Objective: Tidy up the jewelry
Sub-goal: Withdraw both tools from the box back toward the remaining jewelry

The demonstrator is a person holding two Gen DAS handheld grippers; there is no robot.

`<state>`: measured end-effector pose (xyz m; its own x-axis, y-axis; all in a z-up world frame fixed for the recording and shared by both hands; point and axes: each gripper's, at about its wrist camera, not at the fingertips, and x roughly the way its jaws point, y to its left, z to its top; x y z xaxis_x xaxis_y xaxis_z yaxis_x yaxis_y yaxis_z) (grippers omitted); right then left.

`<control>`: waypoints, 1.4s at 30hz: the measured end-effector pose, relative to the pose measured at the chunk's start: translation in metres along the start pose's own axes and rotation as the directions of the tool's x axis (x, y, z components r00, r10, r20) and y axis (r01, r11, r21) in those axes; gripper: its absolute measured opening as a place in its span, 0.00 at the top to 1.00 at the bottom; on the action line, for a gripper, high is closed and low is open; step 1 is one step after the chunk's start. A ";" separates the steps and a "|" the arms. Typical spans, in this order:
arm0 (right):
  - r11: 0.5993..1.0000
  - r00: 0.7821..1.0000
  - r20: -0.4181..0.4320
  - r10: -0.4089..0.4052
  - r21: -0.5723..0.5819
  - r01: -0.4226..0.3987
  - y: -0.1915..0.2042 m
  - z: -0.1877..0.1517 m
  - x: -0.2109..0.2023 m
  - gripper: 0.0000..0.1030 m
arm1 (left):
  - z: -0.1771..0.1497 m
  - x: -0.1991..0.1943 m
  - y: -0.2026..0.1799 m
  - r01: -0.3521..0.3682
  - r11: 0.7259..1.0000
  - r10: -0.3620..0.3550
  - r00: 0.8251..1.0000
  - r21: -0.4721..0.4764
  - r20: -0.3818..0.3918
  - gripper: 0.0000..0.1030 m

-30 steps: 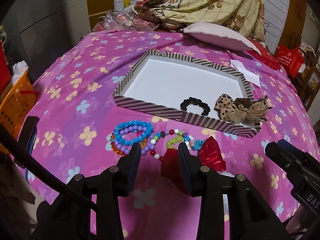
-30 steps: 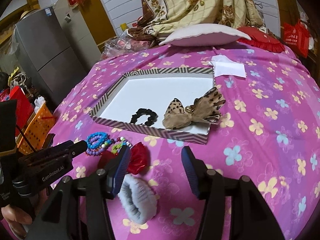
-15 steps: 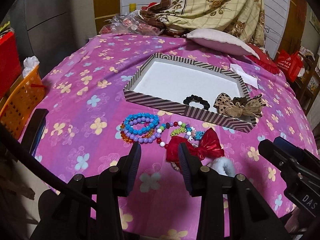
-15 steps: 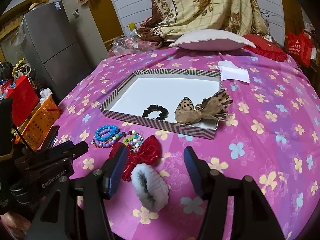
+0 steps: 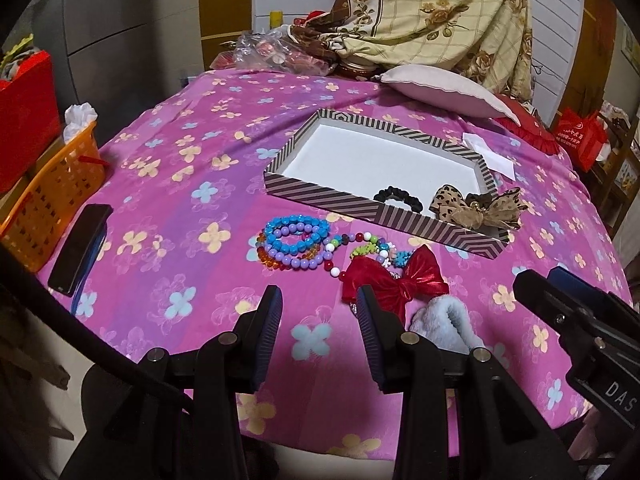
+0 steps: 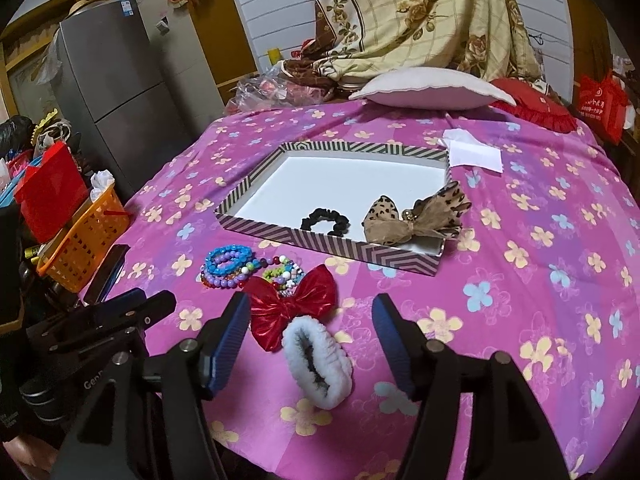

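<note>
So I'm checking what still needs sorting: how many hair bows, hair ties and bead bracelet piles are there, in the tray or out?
Hair bows: 2, leopard bow in the tray, red bow outside
Hair ties: 2, black hair tie in the tray, white fluffy hair tie outside
Bead bracelet piles: 1, bracelets outside, individual count unclear
Total: 5

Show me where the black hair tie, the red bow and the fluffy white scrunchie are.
black hair tie (image 6: 325, 222), right wrist view, on its ring
red bow (image 6: 291, 305), right wrist view, on its centre knot
fluffy white scrunchie (image 6: 338, 364), right wrist view, on its right side
</note>
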<state>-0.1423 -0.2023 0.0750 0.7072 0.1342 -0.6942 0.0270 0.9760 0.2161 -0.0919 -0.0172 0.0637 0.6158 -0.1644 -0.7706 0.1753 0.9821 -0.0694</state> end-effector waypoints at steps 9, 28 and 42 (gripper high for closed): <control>1.000 1.000 0.001 -0.012 -0.005 0.012 0.000 0.001 -0.003 0.35 | -0.002 -0.006 0.007 -0.024 1.000 0.024 0.999 -0.011 0.026 0.58; 0.999 0.999 -0.039 -0.024 0.021 0.025 -0.022 -0.004 0.014 0.33 | -0.001 0.026 0.044 0.036 0.994 -0.044 0.996 -0.104 -0.080 0.58; 0.995 0.977 -0.187 0.102 0.004 -0.103 -0.019 -0.022 0.058 0.33 | 0.016 0.080 0.091 0.027 0.973 -0.066 0.984 -0.230 -0.163 0.58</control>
<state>-0.1175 -0.2092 0.0154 0.5613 0.2624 -0.7849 -0.0431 0.9564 0.2889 -0.0146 0.0572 0.0058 0.4695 -0.2115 -0.8573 0.0109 0.9722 -0.2339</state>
